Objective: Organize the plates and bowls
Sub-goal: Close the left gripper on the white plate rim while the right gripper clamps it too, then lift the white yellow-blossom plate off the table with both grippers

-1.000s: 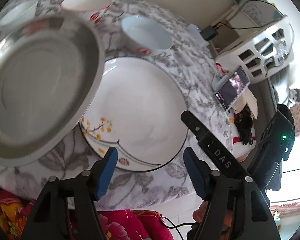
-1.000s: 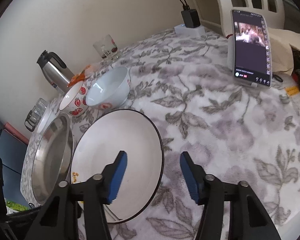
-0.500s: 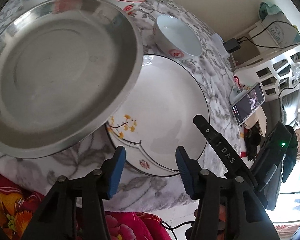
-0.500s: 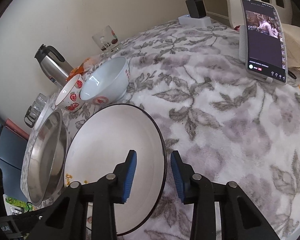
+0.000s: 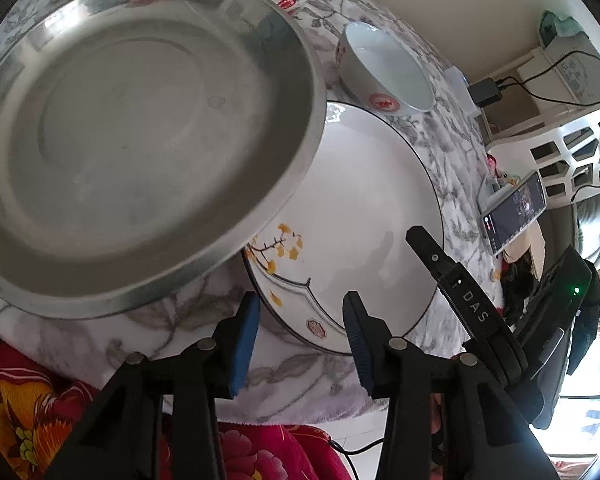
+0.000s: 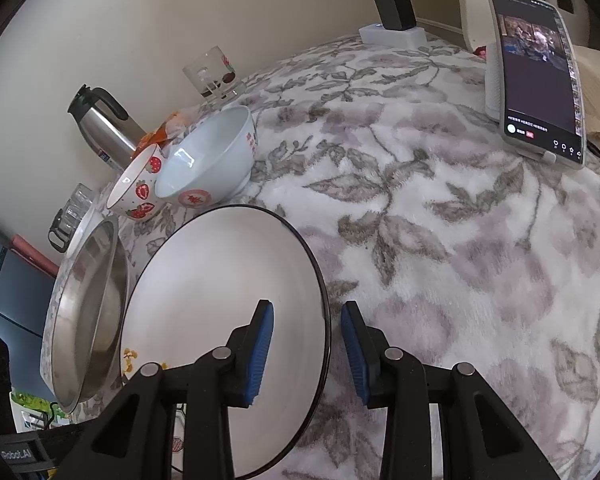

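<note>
A white plate (image 5: 360, 208) with a black rim and yellow flowers lies on the floral cloth; it also shows in the right wrist view (image 6: 220, 300). A steel pan (image 5: 140, 132) overlaps its left edge; it shows in the right wrist view (image 6: 88, 312) too. Behind stand a white bowl (image 5: 384, 72) and a strawberry bowl (image 6: 138, 188). My left gripper (image 5: 300, 336) is open, its jaws either side of the plate's near rim. My right gripper (image 6: 306, 344) is open, straddling the plate's right rim.
A phone (image 6: 536, 80) stands propped at the right. A steel kettle (image 6: 100, 124), a glass (image 6: 212, 76) and a charger block (image 6: 394, 20) are at the back by the wall. The table edge (image 5: 300, 400) runs just under my left gripper.
Both grippers have moved in toward the plate and their jaws have narrowed. The left view has swung closer over the steel pan.
</note>
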